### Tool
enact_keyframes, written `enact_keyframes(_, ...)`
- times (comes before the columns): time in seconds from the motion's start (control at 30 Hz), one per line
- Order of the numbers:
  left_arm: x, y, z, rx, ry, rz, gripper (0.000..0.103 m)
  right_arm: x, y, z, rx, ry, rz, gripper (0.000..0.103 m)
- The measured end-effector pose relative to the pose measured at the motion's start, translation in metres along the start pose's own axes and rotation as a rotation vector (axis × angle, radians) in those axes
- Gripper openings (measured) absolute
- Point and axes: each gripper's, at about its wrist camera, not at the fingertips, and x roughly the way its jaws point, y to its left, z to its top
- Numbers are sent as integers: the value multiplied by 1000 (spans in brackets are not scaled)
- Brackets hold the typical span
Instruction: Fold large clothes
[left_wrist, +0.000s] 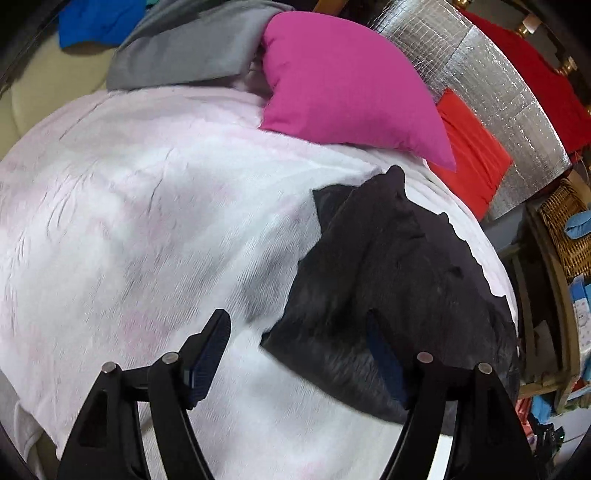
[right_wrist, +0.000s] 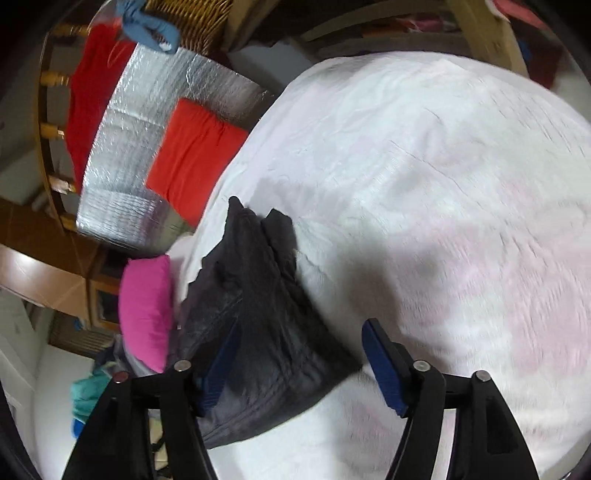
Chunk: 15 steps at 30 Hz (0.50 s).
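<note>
Dark garment bunched on the blanket, both tongs released

Left wrist: left gripper (left_wrist: 295, 354) spread wide, black garment (left_wrist: 391, 280) by the white blanket's (left_wrist: 147, 206) right edge, under its right finger, long axis running away toward the pink pillow (left_wrist: 343, 81).
Right wrist: right gripper (right_wrist: 299, 358) released, garment between the fingers (seemingly nearer).

Black garment (left_wrist: 388, 291) lay bunched and crumpled on the white-pink blanket (left_wrist: 147, 221), not spread flat. Fabric dark, near-black, with a faint sheen and fine creases; several overlapping layers showed, with two pointed corners sticking up at its far end. In the right wrist view it (right_wrist: 258, 314) formed a roughly wedge-shaped heap, wider toward the camera, near the blanket's edge. Which kind of garment it was could not be told; motion blur softened its edges.
</note>
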Motion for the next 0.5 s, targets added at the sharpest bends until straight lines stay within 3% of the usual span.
enact_keyframes(0.13,0,15,-17,-79,60,-44,75,13,3,-16,32,88,29,75)
enact_keyframes(0.27,15,15,-25,-158,132,-121,76,55,12,-35,80,221,44,75)
enact_keyframes(0.37,30,10,-25,-203,161,-169,76,76,16,-36,105,222,32,75)
enact_keyframes(0.5,51,2,-18,-258,168,-241,76,89,21,-27,114,143,24,75)
